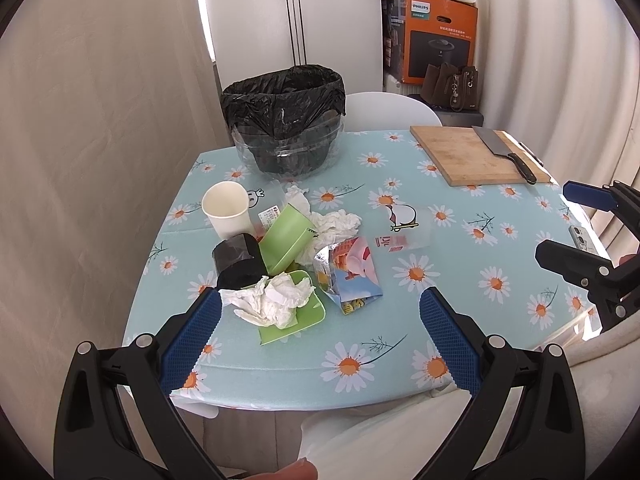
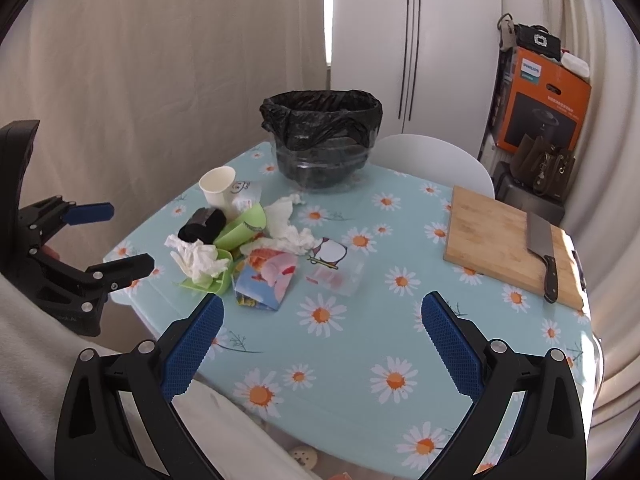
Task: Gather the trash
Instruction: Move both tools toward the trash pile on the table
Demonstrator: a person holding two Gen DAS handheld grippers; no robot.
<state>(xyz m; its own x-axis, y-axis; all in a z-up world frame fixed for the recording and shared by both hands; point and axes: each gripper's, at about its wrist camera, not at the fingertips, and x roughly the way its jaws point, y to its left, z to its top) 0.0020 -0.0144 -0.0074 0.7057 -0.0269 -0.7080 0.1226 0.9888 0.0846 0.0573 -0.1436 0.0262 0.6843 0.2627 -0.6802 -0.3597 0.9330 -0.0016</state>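
Observation:
A trash bin (image 1: 285,120) lined with a black bag stands at the table's far side; it also shows in the right wrist view (image 2: 322,136). A litter pile lies on the left half of the table: a white paper cup (image 1: 226,208), a black roll (image 1: 239,262), green cartons (image 1: 286,240), crumpled tissues (image 1: 272,298), a colourful snack wrapper (image 1: 350,276) and a clear plastic bag (image 1: 404,228). My left gripper (image 1: 320,320) is open and empty above the near edge, just short of the tissues. My right gripper (image 2: 322,328) is open and empty over the table's near right part.
A wooden cutting board (image 1: 476,154) with a cleaver (image 1: 506,152) lies at the far right. A phone (image 1: 580,236) lies at the right edge. A white chair (image 1: 390,110) stands behind the table. Boxes and bags (image 1: 434,36) are stacked in the far corner.

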